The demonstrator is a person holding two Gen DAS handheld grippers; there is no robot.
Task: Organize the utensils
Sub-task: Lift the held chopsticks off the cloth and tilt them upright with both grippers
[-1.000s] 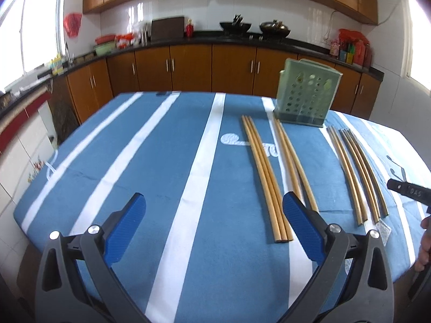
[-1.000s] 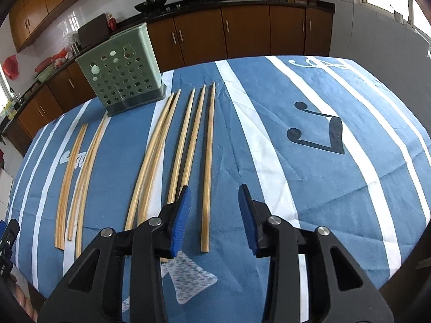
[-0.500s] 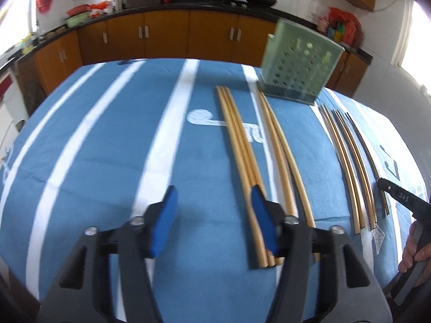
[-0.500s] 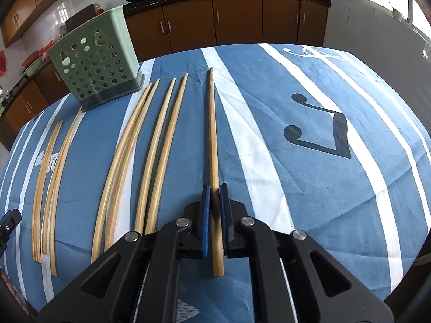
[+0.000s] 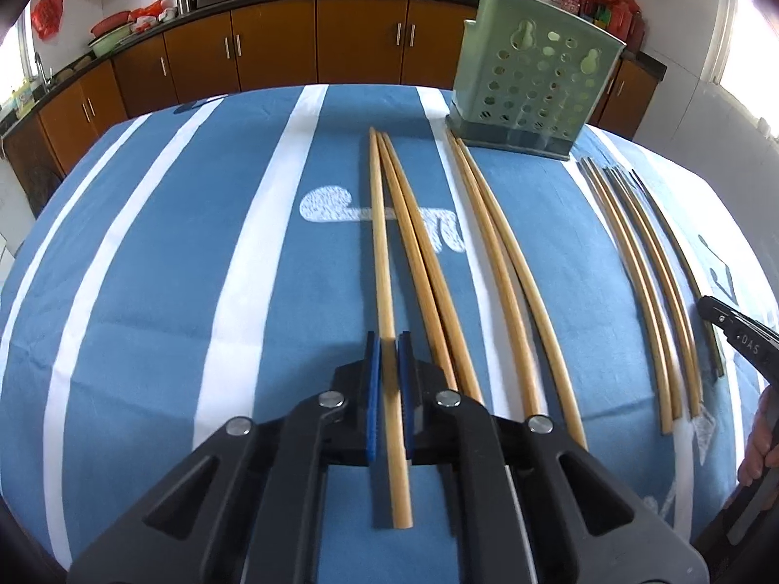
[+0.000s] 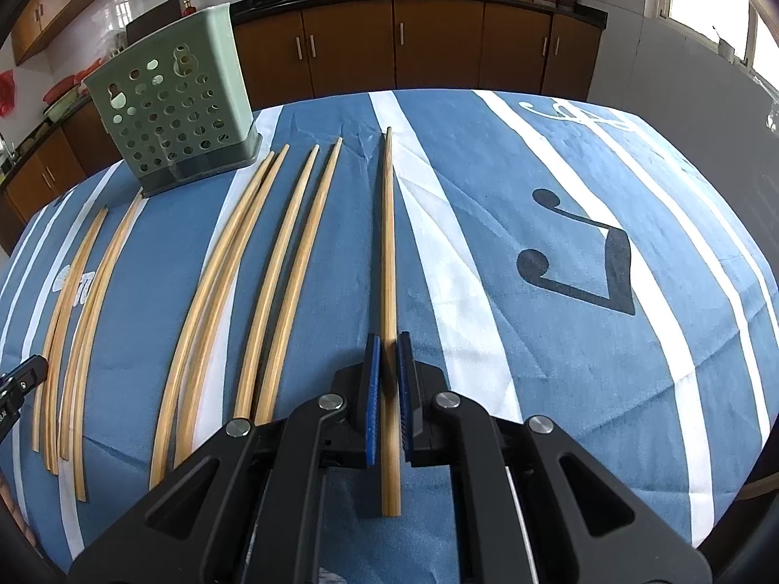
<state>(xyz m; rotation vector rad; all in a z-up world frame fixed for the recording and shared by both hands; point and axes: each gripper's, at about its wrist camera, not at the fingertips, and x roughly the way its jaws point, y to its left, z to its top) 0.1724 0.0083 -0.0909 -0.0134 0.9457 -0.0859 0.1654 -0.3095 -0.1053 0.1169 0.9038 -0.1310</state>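
Several wooden chopsticks lie lengthwise on a blue striped tablecloth (image 5: 146,292). My left gripper (image 5: 388,340) is shut on the leftmost chopstick (image 5: 382,253) near its thick end. Its partner (image 5: 418,253) rests just to the right. My right gripper (image 6: 387,340) is shut on the rightmost chopstick (image 6: 388,243), also near the thick end. A green perforated utensil holder (image 5: 528,78) stands upright at the far side of the table, seen too in the right wrist view as the same holder (image 6: 173,102). The other gripper's tip (image 5: 730,328) shows at the right edge.
Two more chopstick pairs (image 6: 258,282) lie between the held ones, and another pair (image 5: 506,267) lies below the holder. Brown kitchen cabinets (image 5: 316,48) and a counter with woks run behind the table. A person's fingers (image 5: 759,447) show at the right edge.
Both grippers closed: the right one first on the rightmost chopstick, then the left one moved right and down over the leftmost chopstick and shut on it.
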